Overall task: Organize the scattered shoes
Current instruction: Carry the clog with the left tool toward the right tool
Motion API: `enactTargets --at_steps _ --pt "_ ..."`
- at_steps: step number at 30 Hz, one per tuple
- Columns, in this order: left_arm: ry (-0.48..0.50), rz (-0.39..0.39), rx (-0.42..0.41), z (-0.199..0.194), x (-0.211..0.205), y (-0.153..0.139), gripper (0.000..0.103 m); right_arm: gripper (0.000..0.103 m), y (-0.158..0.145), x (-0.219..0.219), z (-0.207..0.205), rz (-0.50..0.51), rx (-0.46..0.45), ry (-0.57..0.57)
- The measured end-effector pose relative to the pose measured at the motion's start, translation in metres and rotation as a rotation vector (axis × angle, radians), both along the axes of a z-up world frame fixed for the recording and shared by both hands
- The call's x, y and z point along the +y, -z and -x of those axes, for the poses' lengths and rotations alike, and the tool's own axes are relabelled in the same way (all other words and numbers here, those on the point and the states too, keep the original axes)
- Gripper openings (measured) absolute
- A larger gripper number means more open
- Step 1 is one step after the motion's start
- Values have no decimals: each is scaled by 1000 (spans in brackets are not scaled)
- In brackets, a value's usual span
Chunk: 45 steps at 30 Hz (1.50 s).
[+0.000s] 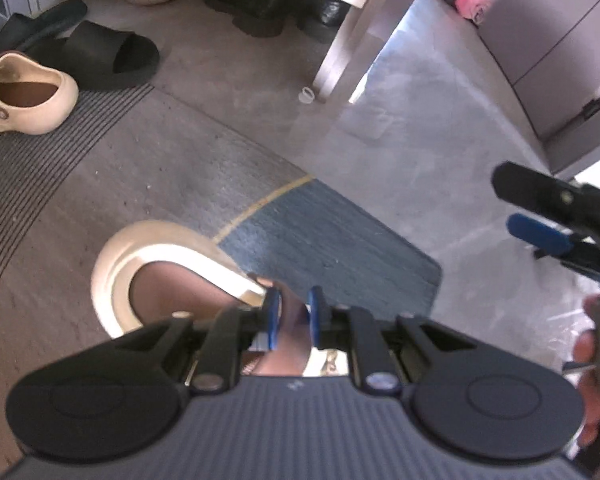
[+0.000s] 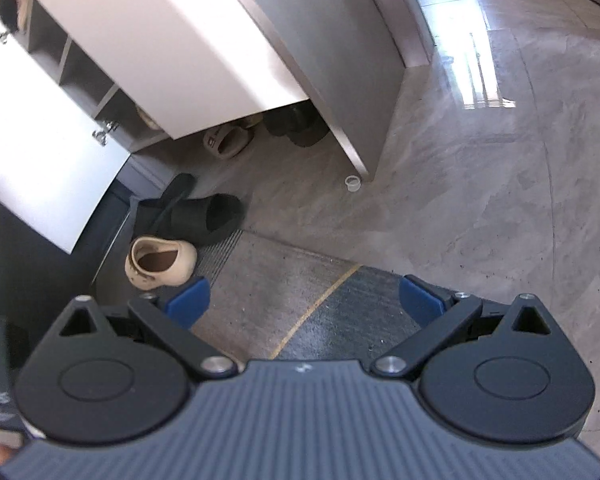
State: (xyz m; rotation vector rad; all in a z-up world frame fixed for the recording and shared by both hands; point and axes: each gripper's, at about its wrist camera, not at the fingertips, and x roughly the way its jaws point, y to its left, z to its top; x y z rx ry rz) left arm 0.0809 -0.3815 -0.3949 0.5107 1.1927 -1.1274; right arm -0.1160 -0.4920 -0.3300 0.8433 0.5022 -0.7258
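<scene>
held: cream rubber clog point(image 1: 116, 276), above doormat, heel opening toward upper left, long axis running under gripper | left gripper point(image 1: 294, 320) clenched on its strap | right gripper point(image 2: 304, 300) spread wide, empty | matching cream clog point(image 2: 160, 264) on mat point(image 1: 340, 256) edge beside black slide sandal point(image 2: 208, 216)

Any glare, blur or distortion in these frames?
Left wrist: held clog blurred, its rim blown out by light; floor lines bend with the fisheye. Right wrist: sun glare streaks the floor at upper right; cabinet door overexposed; far clog sharp.
</scene>
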Motion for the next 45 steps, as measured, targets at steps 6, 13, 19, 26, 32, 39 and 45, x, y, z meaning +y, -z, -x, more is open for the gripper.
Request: enactTargets --at_steps 6,13,19,26,32,39,45 --pt "-2 3 -107 0 -4 26 20 103 2 -2 0 -27 -33 10" --pt "-87 63 -148 9 2 0 80 103 -8 10 5 -41 -82 56" --pt "-223 132 -127 -2 63 -51 81 103 -53 27 -5 44 -175 -4" --pt "-234 156 -270 -7 184 -137 90 103 -93 49 -32 149 -104 -214" --pt "-337 184 -283 -10 279 -149 92 103 -89 66 -127 162 183 -581" --pt "-461 229 -246 -20 339 -126 92 94 -30 104 -253 431 661 -951" --pt "-571 235 -184 -31 387 -99 92 67 80 68 -297 231 1068 -1026"
